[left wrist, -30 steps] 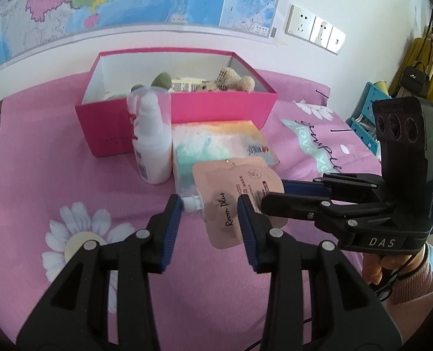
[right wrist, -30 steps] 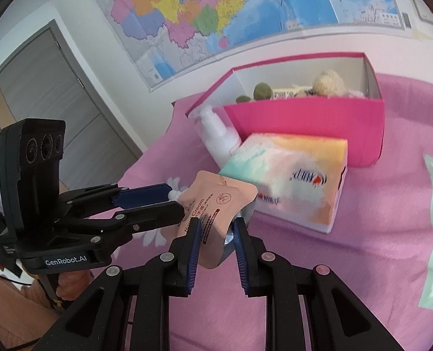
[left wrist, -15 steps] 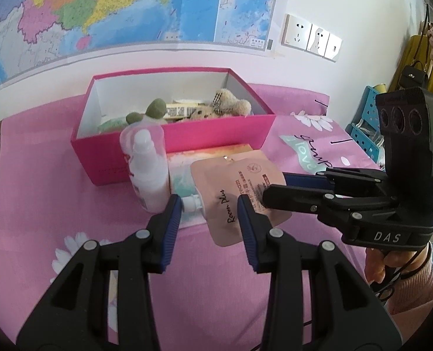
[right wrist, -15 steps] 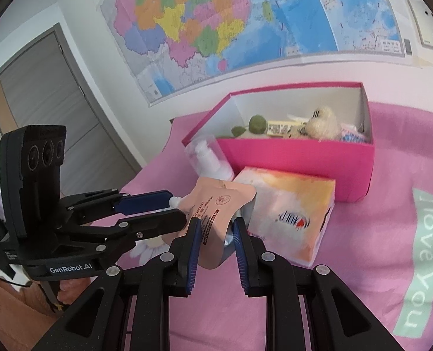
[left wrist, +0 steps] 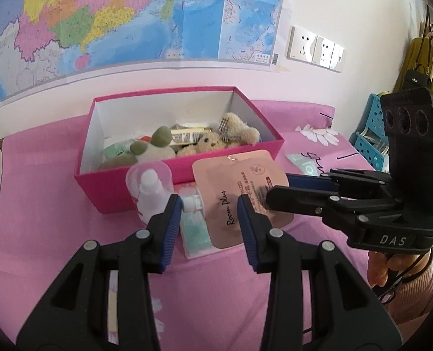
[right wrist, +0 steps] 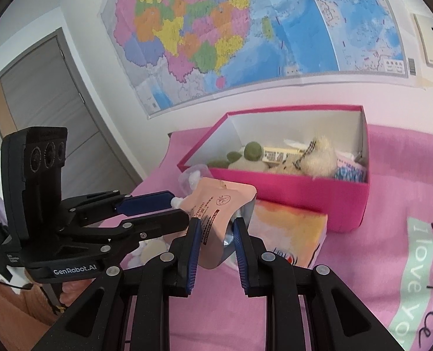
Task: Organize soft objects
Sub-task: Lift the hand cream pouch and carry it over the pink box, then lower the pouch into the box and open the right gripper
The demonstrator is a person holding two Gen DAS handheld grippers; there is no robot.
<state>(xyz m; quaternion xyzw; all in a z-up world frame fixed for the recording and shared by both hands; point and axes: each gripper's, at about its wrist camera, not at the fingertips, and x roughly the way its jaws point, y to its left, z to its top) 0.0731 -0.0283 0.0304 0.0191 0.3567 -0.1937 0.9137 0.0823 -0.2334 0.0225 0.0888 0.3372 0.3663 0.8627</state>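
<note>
We hold a peach spouted pouch (left wrist: 240, 193) in the air between both tongs, in front of the pink box (left wrist: 184, 172) and above the pink cloth (left wrist: 41, 204) covering the desk. Our right tongs (right wrist: 216, 228) are clenched on the pouch's lower end, the blue pads pressing both faces. Our left tongs (left wrist: 207, 207) stand partly apart around the pouch's white cap (left wrist: 191, 203); one pad sits just beside the cap, the other lies against the pouch's printed face, and we cannot tell whether they truly pinch it. Beneath the pouch lies a tissue pack (right wrist: 289, 228), and just beside it stands a white pump bottle (left wrist: 150, 193) with a clear cap. Inside the open box lie a tan teddy bear (left wrist: 231, 137), a green-and-cream plush (left wrist: 152, 149) and a yellow tube (left wrist: 187, 136).
</note>
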